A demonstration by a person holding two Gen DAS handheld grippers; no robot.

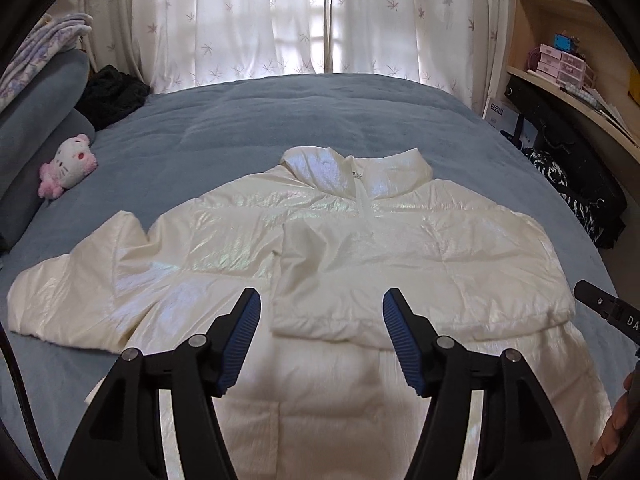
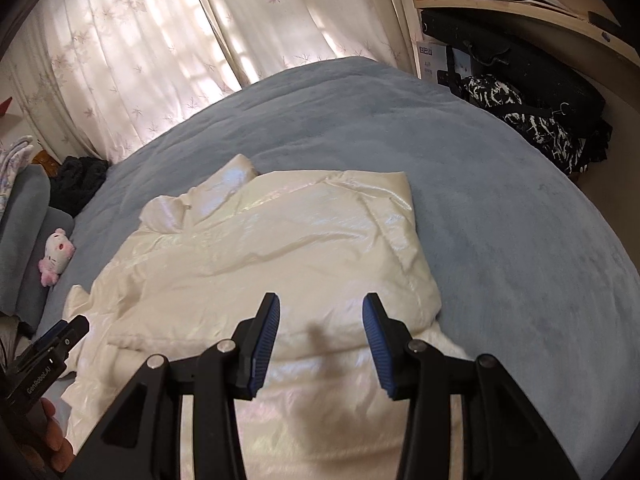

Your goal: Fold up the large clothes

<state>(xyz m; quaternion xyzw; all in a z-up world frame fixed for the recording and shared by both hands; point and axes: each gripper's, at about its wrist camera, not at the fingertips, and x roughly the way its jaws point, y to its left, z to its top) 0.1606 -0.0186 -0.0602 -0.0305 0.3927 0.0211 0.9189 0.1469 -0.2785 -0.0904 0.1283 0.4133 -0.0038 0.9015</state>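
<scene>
Hovering above the near hem of the jacket (image 1: 320,248), the left gripper (image 1: 322,336) has its blue-padded fingers (image 1: 240,340) spread wide apart with nothing between them, angled down toward the lower front panel. The right gripper (image 2: 321,344) hangs over the same garment from the other side, its jaws likewise parted and empty. In the left wrist view the right tool's black tip shows at the far right edge, printed with white letters that begin "DA"; the rest is cut off. In the right wrist view the left tool appears at the lower left, its body reading "GenRobot.AI", with a hand (image 2: 54,436) gripping it below. The shiny white puffer jacket lies front-up and zipped on the blue bed (image 1: 224,120), collar toward the curtains (image 1: 280,20). One sleeve is folded across the chest; the other lies spread out flat to the side. A pink and white plush (image 1: 68,166) sits near the pillows. A white box (image 1: 496,114) beside the bed carries print too small to read.
</scene>
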